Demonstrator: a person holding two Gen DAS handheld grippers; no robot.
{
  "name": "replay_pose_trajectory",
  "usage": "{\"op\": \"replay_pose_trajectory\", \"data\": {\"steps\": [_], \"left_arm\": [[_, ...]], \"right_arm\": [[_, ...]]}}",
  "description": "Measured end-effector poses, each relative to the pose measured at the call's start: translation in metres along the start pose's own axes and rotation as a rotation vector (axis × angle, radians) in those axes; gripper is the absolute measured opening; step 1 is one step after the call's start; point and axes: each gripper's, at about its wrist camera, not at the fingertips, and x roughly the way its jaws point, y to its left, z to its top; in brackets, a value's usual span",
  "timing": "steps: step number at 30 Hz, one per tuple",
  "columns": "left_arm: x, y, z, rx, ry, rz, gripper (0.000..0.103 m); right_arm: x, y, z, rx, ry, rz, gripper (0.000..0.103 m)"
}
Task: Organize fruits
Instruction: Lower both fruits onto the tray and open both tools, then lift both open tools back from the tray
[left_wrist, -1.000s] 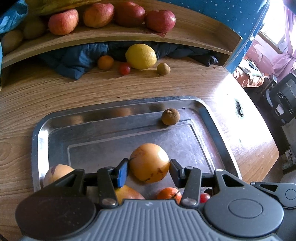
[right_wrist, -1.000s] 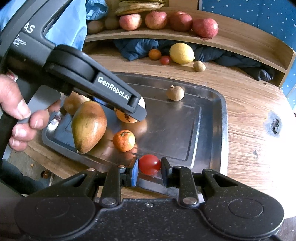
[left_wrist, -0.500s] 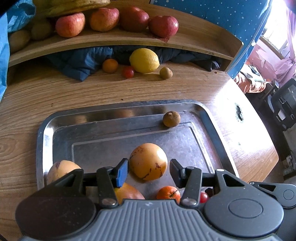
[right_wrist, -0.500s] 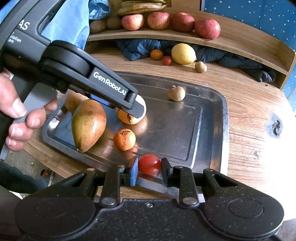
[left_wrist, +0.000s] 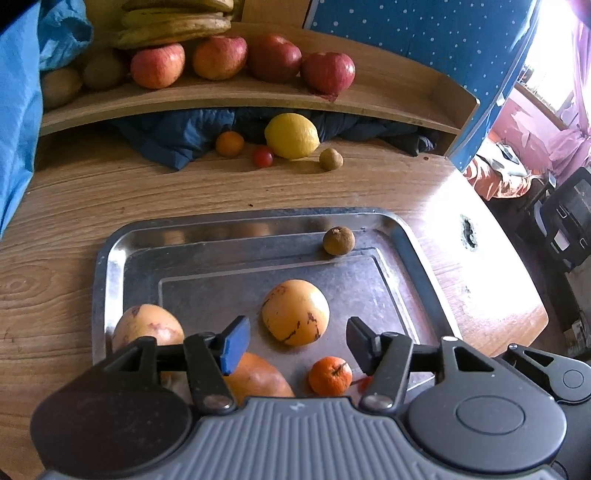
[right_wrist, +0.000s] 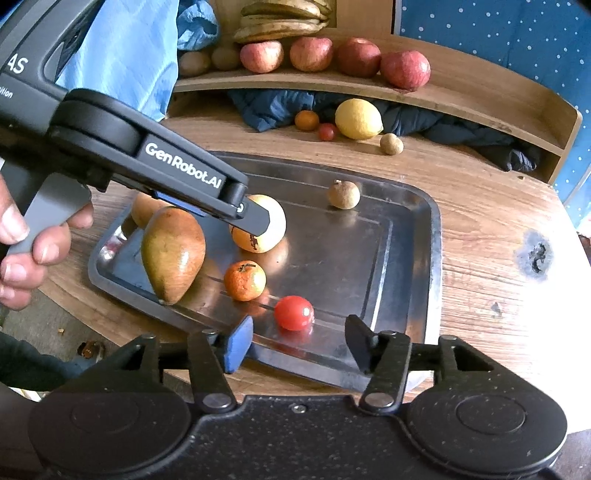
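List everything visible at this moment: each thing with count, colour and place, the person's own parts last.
tray: 1, steel, on wooden table
pale yellow round fruits: 2, on tray
mango: 1, green-orange, tray's near-left edge
tangerine: 1, orange, on tray
cherry tomato: 1, red, tray front
brown fruit: 1, tray back
lemon: 1, yellow, on table beyond tray, beside small orange, tomato, brown fruit
apples: 4, red, on shelf
bananas: bunch, shelf
left gripper: jaws opening, empty
right gripper: jaws opening, off tomato
hand: 1, holding left gripper
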Motion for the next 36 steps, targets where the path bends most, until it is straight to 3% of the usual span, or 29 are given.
{"op": "replay_pose_trajectory", "data": {"steps": [18,36], "left_arm": [[-0.047,0.017,-0.031,-0.047,-0.053,0.076,0.089],[-0.064,0.034,-0.052,-0.075,-0.007,0.202,0.101]], "right_arm": [[-0.019,0.009,-0.006,0.011,-0.062,0.019,0.094],[-0.018,0.014,-0.005,0.014,-0.082,0.045,0.102]]}}
